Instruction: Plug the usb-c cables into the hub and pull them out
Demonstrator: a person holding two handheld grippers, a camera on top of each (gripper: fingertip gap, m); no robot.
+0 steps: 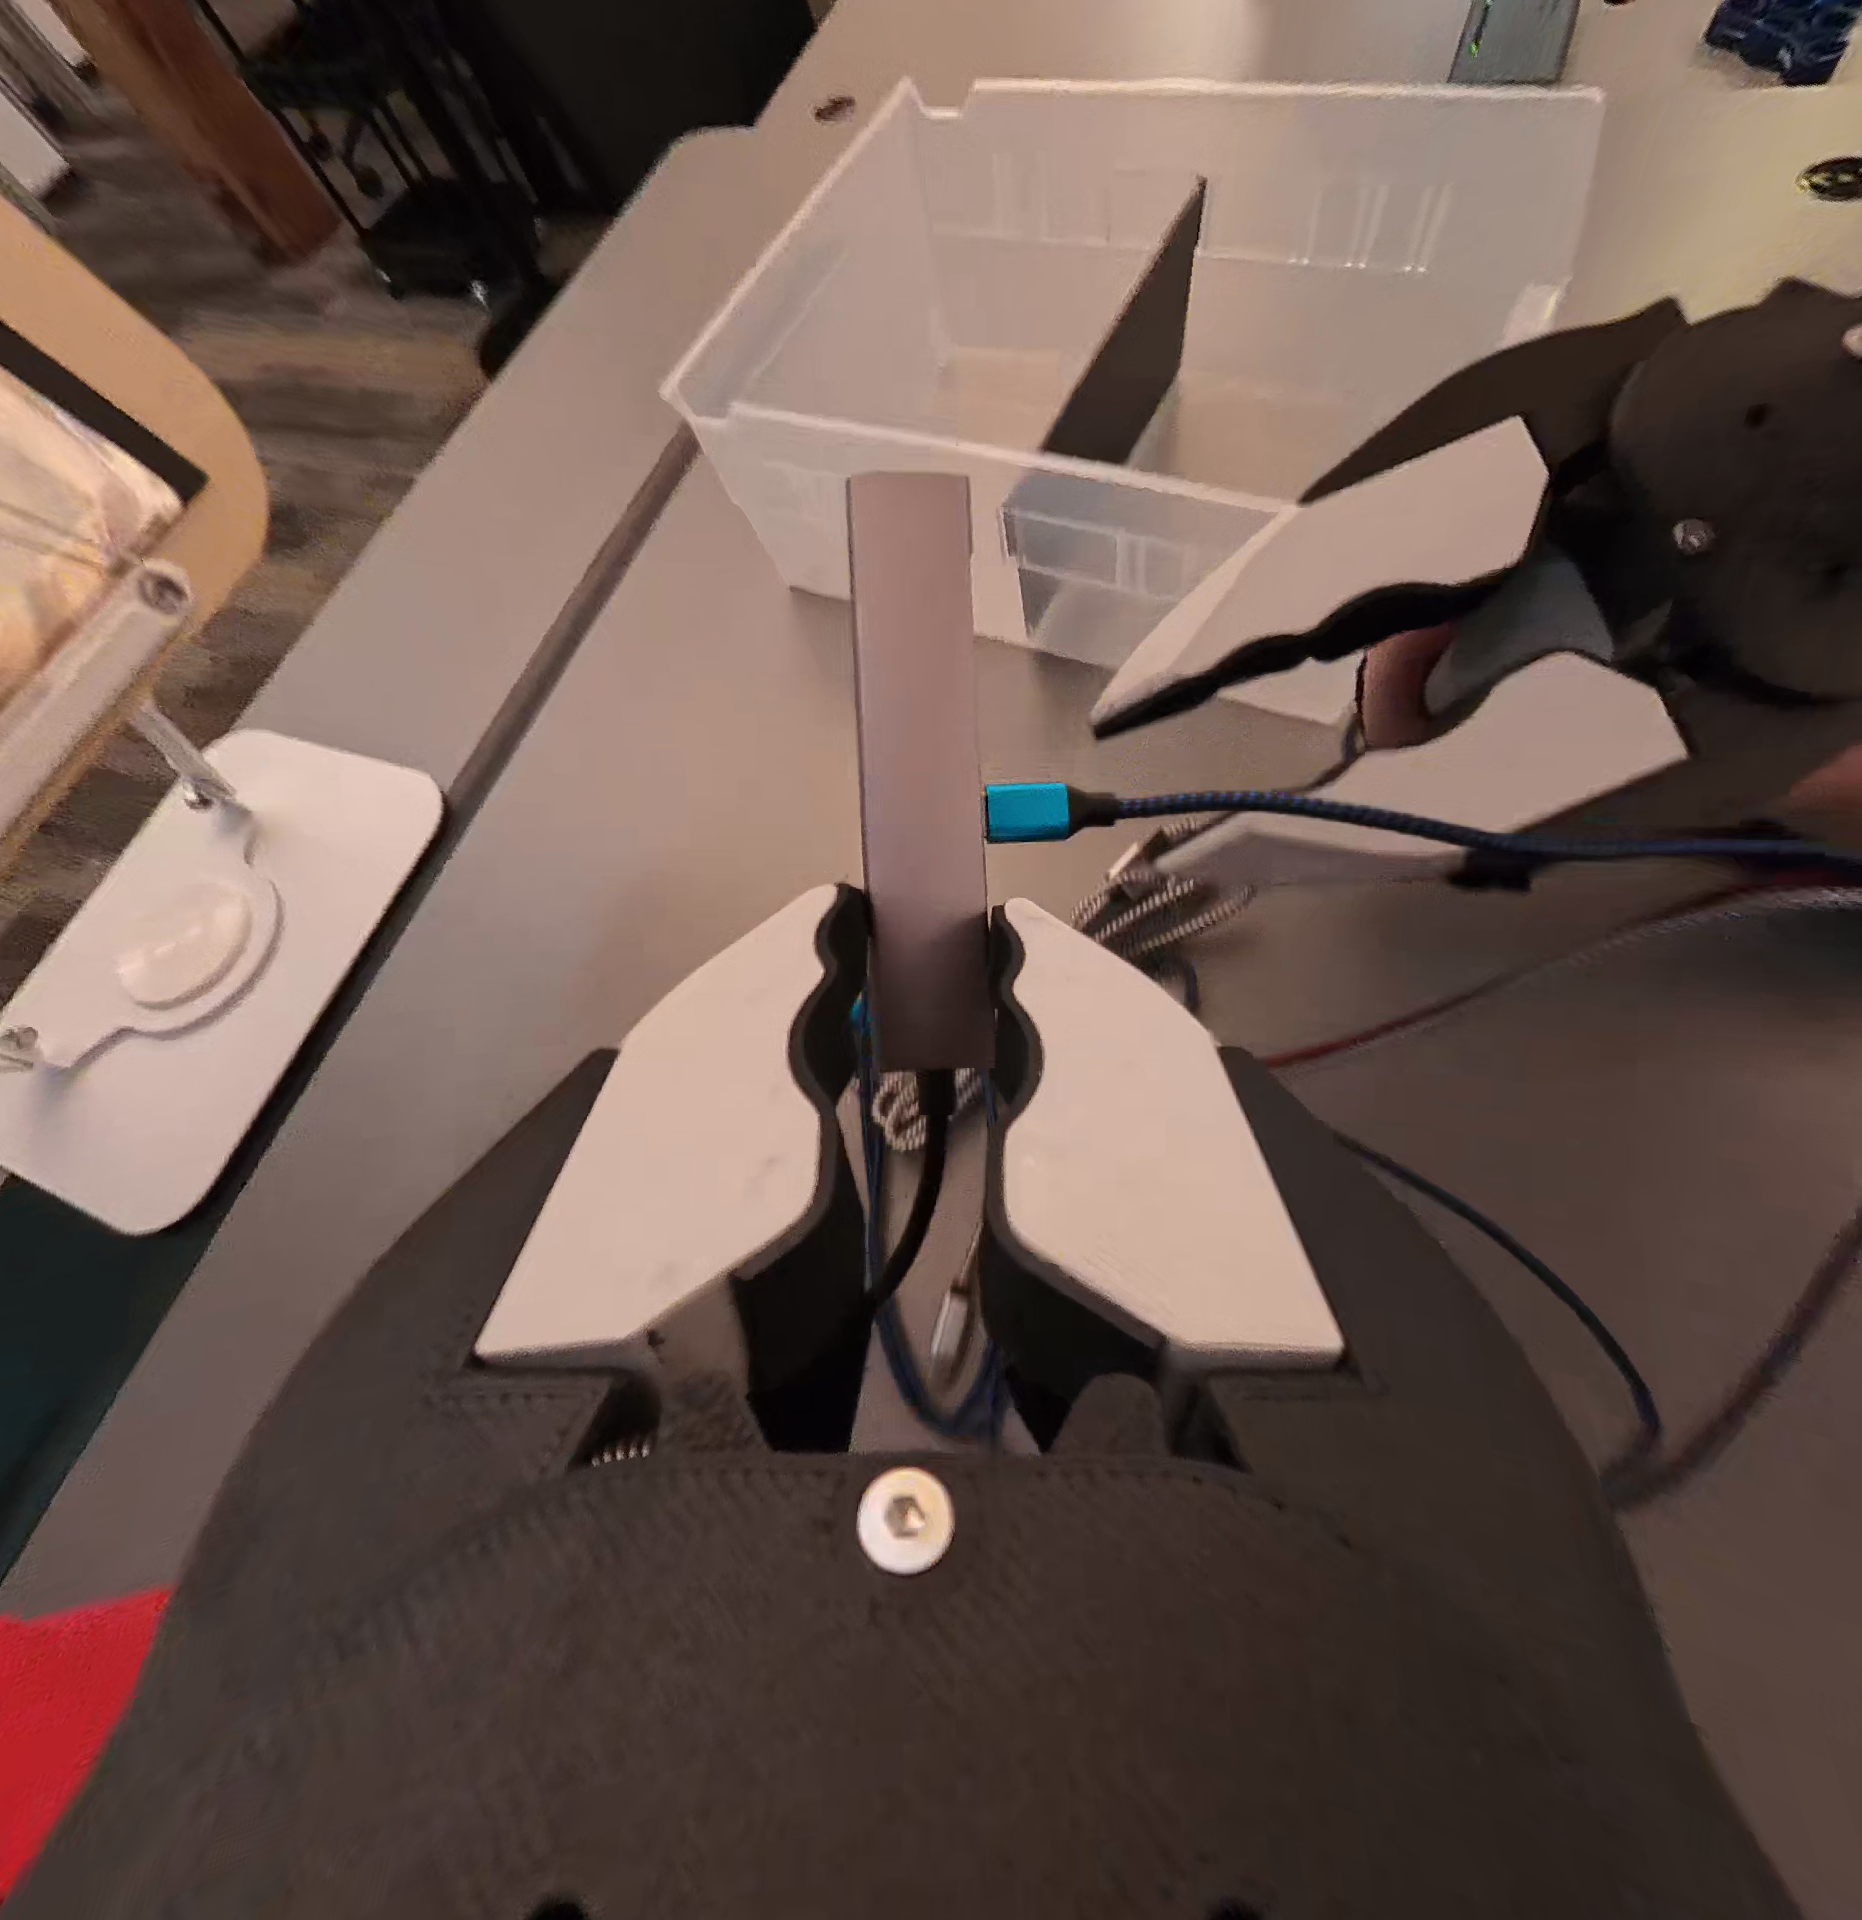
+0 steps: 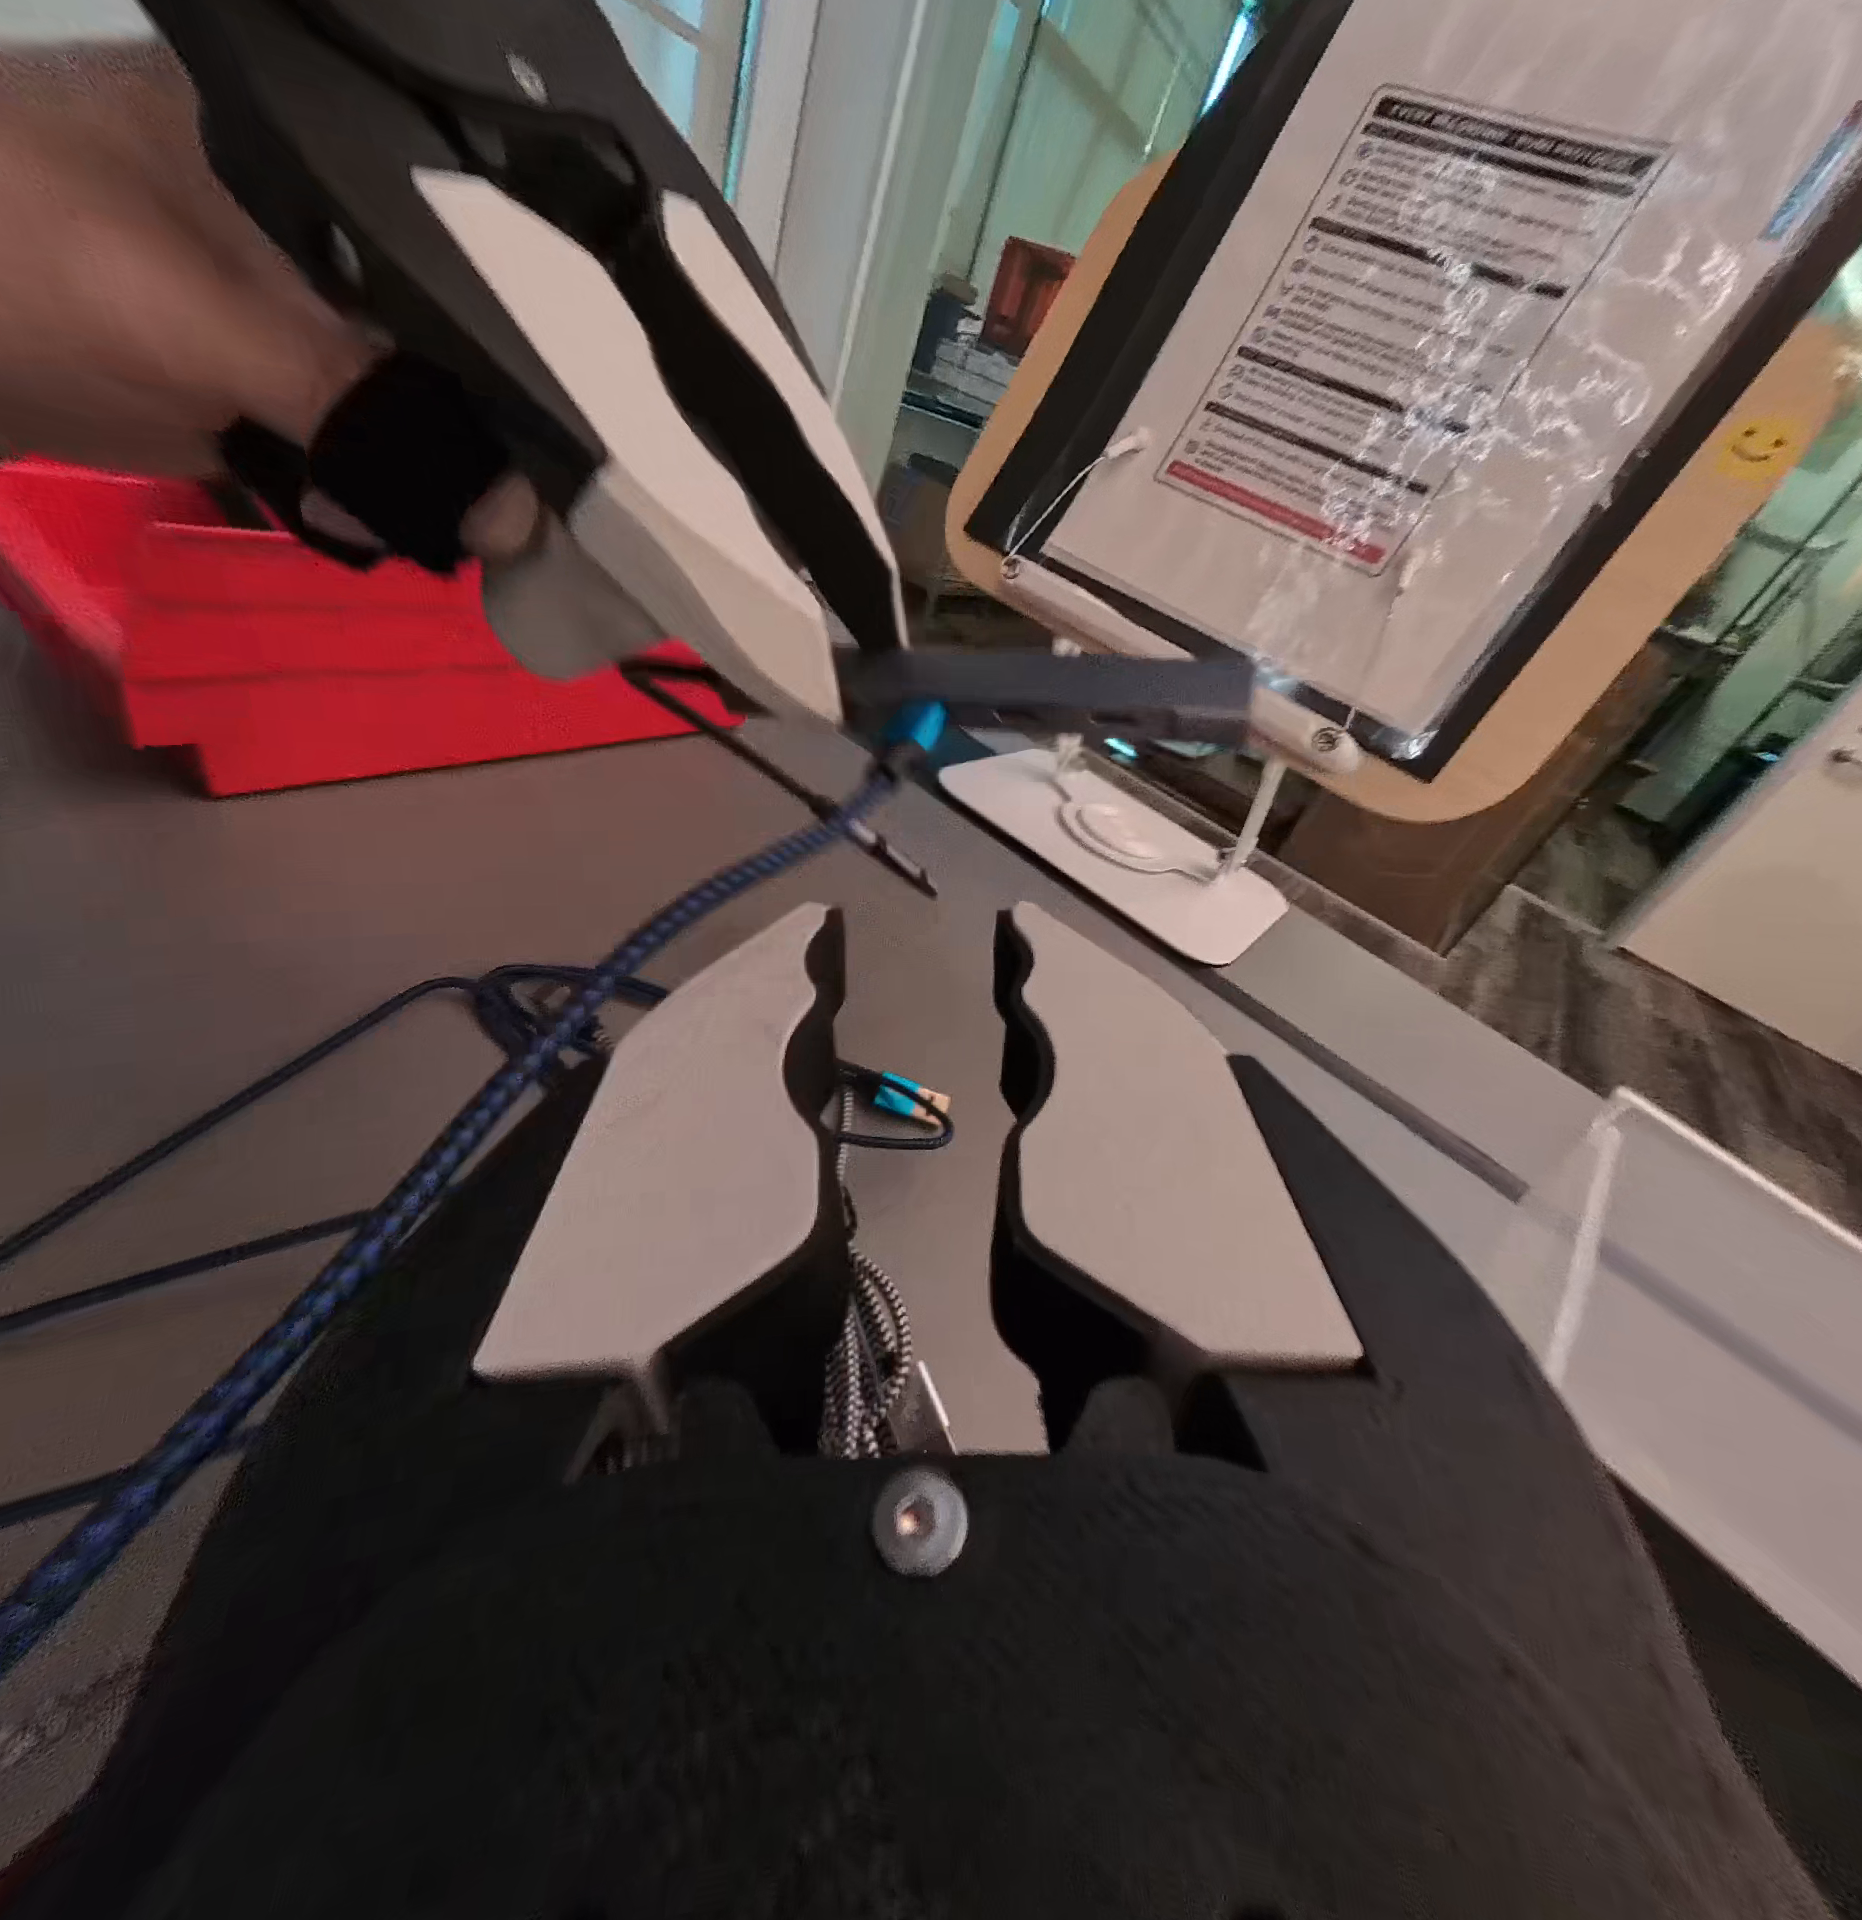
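- Grey metal hub (image 1: 919, 769), stiff and likely slick, sits pinched in the left gripper (image 1: 929, 920).
- Blue plug (image 1: 1027, 812), seated in the hub's side: grasp its rigid shell, not the limp braided cable (image 1: 1426, 826).
- Right gripper (image 2: 919, 920), beside the hub, gapes empty.

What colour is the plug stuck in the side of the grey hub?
Bright blue plug in the hub; clearest in the left wrist view.

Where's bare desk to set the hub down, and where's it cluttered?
Free: the grey strip between the white stand base and the clear bin, ahead of the left gripper holding the hub. Crowded: right of the hub, where the blue braided cable, white braided cable and open right gripper sit.
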